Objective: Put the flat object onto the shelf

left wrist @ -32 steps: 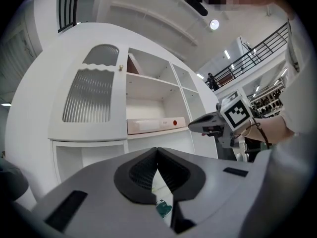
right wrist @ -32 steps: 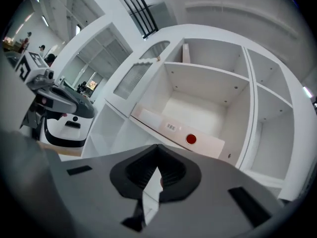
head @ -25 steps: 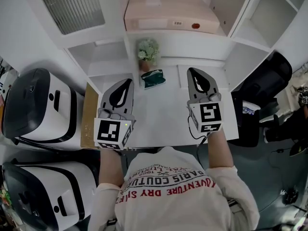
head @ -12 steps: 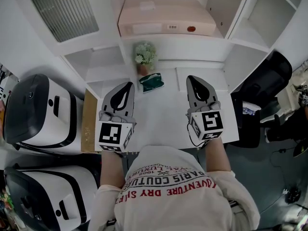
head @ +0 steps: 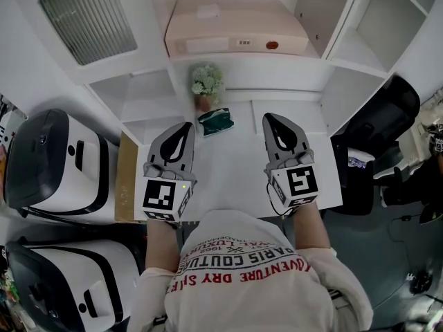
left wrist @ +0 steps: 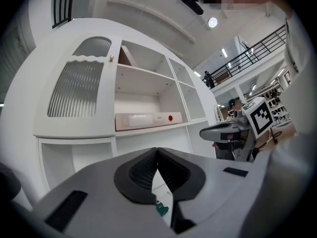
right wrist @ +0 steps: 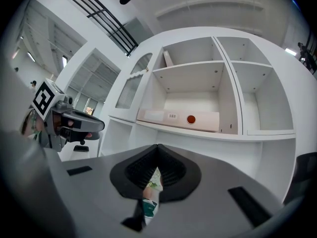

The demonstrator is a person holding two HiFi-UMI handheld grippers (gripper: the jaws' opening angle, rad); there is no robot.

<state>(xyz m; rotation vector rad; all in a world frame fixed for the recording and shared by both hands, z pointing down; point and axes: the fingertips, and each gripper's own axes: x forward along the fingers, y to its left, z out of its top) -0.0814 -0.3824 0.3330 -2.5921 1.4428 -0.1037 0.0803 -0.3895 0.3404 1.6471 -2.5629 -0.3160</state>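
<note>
The pale pink flat rectangular box with a red dot on its front edge (head: 235, 26) lies flat on the middle shelf of the white cabinet (head: 277, 71). It fills most of the bay's width, and its long front edge sits at the shelf's lip. That is where the task wants it. Whether I put it there, this one look cannot tell me.

My left gripper (head: 185, 126) hangs over the white surface (head: 228, 164), well below the shelf and apart from the box. Its fingers are pressed together with nothing between them. My right gripper (head: 271, 118) hangs level with it on the other side, and its fingers also meet on nothing. The bits of colour showing below each pair of fingertips are things on the surface beyond, not things held.

Those things are a small potted plant with pale flowers (head: 205, 81) and, just in front of it, a dark green flat packet (head: 215, 122). Neither gripper touches them.

My judgement is that the box needs nothing more. If the green packet were also meant for the shelf, that would remain, but I cannot settle that from here.
</note>
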